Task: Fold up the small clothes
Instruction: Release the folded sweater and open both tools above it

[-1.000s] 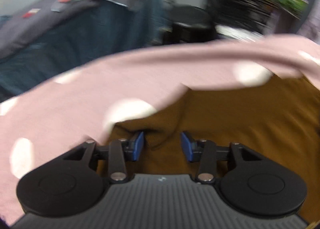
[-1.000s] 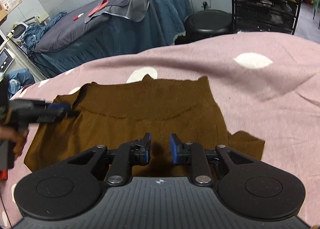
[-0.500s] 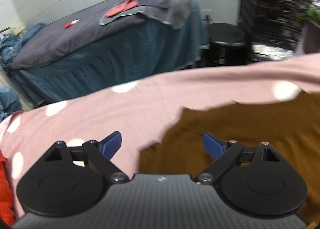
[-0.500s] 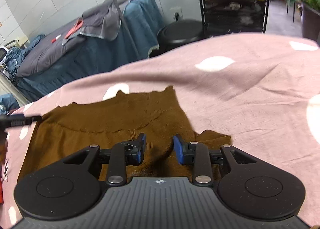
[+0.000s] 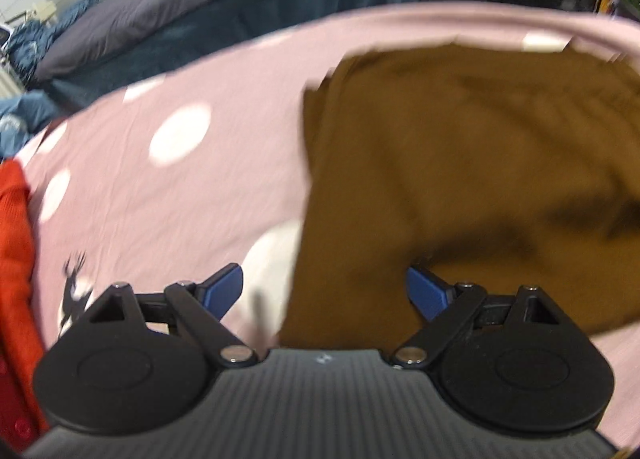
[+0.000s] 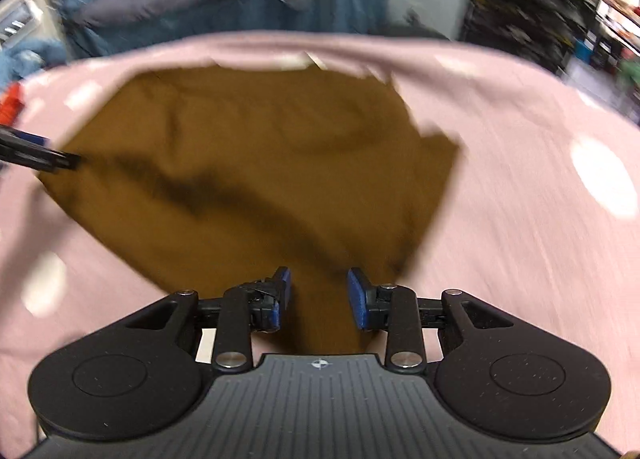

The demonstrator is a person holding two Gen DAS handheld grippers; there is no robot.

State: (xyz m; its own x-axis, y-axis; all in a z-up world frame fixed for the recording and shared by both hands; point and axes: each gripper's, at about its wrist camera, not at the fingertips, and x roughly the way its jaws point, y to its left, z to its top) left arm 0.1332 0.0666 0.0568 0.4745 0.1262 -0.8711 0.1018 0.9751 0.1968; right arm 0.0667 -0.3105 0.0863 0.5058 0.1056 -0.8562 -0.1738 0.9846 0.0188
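We have the brown knit garment [image 5: 460,163] spread on the pink bedspread with white dots [image 5: 180,187], lying mostly flat but with a dark raised crease running across it, so one layer seems already turned over or bunched. We judge the fold is only partly made.

Our left gripper [image 5: 324,291] has its blue-padded jaws spread wide and holds nothing. It straddles the garment's near left edge, one pad over the bedspread and the other over the brown cloth, probably so that we can take that edge next. In the right wrist view its dark tip [image 6: 38,157] shows at the garment's left side.

Our right gripper [image 6: 319,297] sits over the near lower edge with a strip of brown cloth running between its pads. The jaws stand partly apart, and the blur keeps us from telling whether they pinch the fabric.

Around us, a bright orange-red garment [image 5: 14,259] lies at the left edge of the bedspread, near our left gripper but clear of the brown piece. Beyond the bedspread stand a table draped in blue and grey cloth [image 6: 224,7] and dark wire shelves [image 6: 520,19], well apart from our work. Nothing blocks the fold except that crease, which we would want smoothed first.
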